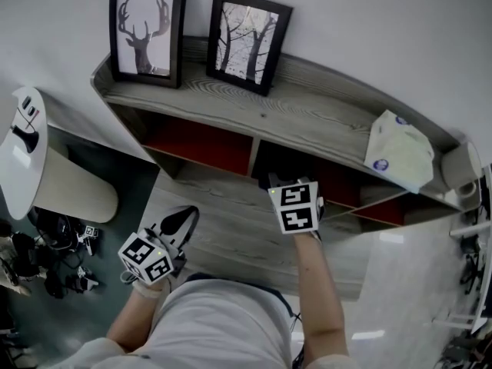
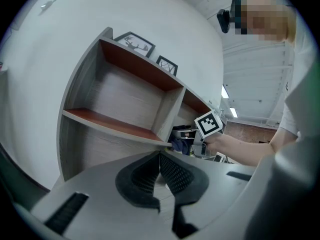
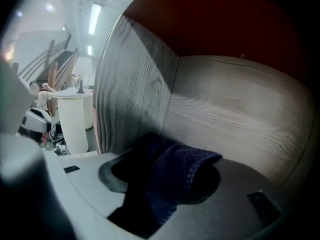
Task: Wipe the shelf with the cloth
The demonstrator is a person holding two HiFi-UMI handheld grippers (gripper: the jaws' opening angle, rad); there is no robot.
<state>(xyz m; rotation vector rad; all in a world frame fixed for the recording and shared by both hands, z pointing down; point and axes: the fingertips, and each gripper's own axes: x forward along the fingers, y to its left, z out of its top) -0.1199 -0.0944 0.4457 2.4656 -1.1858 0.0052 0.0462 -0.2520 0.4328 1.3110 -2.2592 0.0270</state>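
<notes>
Where it bunches, the cloth [image 3: 170,184] looks navy — coarse-woven.

A lab-like workroom, with ceiling strip lights [image 3: 94,18] and tangled floor cables [image 1: 52,235].

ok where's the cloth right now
Right gripper view, low centre: the dark blue cloth lies between the right claw's open jaws, inside a shelf compartment beside its grey divider panel.

head view steeply down on shelf [image 1: 307,118], gripper views share it, right closest
</notes>
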